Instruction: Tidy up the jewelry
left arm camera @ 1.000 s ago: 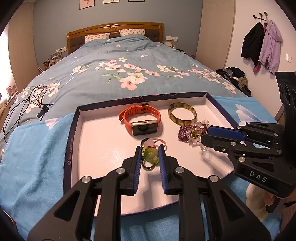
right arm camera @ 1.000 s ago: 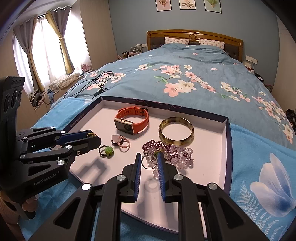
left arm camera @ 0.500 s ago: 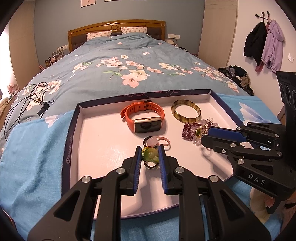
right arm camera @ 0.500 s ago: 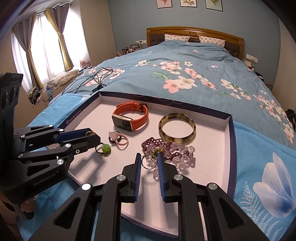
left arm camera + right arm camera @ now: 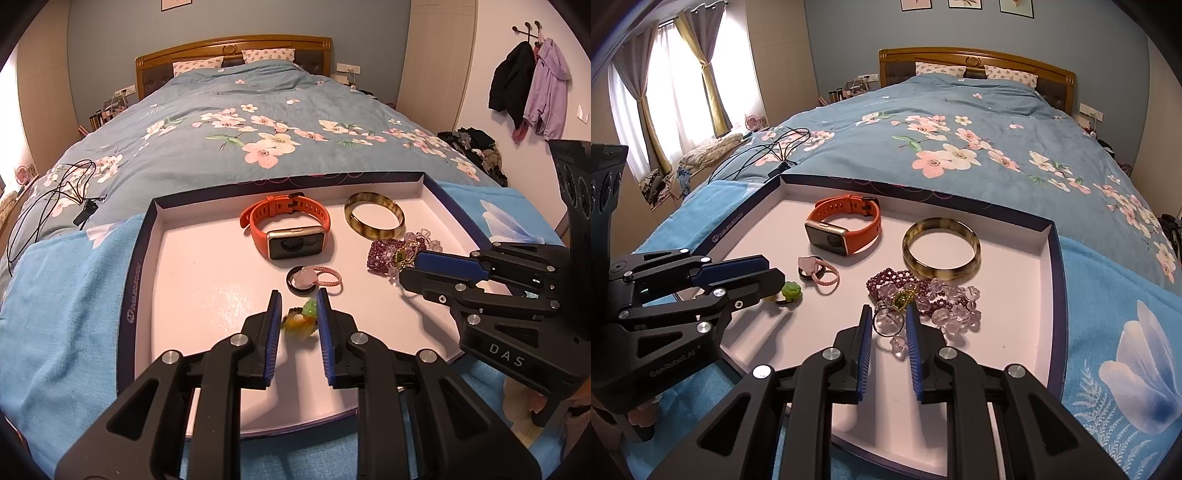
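bed (image 5: pixel 258 122): blue floral duvet | on it: light-blue cloth (image 5: pixel 62 295) at near end, black cables (image 5: pixel 55 192) at left edge, two pillows (image 5: pixel 236 61) at headboard | on cloth: shallow white tray (image 5: pixel 207 266) with dark-blue rim, holding jewelry

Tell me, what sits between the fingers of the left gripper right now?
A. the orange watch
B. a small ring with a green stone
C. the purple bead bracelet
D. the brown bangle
B. In the left wrist view the green-stone ring lies between the fingers of the left gripper, while the orange watch and brown bangle lie farther back in the tray.
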